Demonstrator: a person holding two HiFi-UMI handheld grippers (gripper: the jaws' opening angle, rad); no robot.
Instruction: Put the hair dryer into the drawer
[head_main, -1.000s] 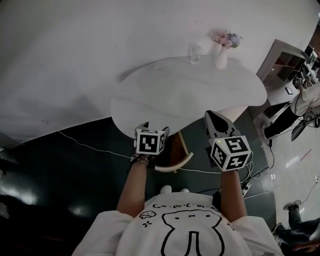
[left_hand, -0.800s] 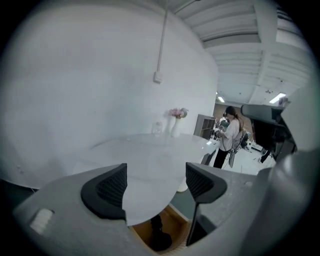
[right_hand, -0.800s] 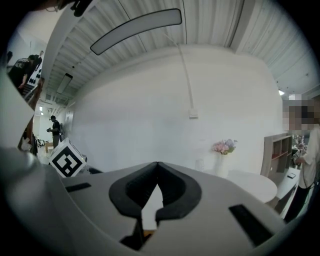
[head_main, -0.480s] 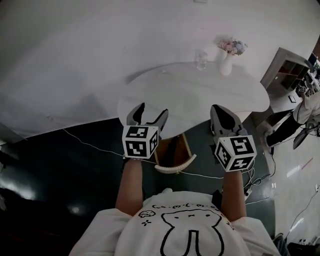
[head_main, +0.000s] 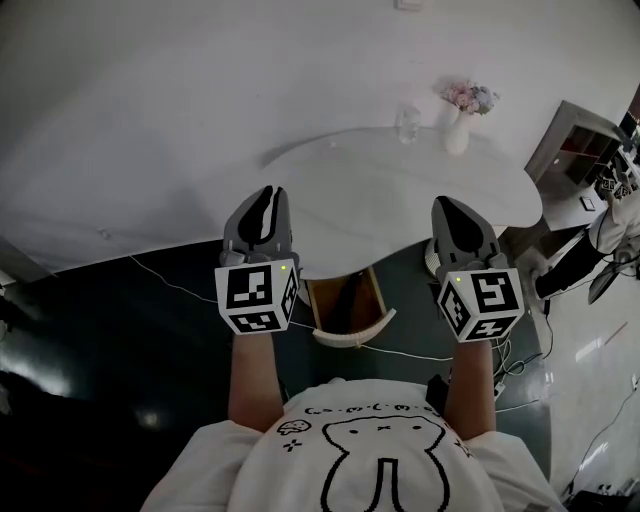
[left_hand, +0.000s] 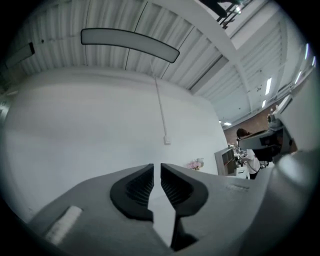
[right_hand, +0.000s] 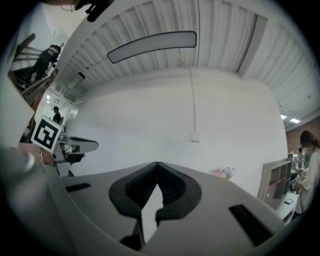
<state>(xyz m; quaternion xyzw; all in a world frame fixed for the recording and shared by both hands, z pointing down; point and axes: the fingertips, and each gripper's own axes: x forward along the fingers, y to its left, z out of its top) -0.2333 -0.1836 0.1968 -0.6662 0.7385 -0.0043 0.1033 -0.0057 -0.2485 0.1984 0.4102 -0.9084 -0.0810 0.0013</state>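
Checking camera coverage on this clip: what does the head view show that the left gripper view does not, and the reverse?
Head view only: the open wooden drawer under the white oval table, the clear glass, and the person's printed white shirt. Left gripper view only: the long ceiling light panel, and the left gripper jaws seen head-on, closing with nothing between them. Both: the white vase of pink and blue flowers, the white wall and the grey shelf unit.

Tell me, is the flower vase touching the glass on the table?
Apart. The head view shows bare table between the vase and the glass.
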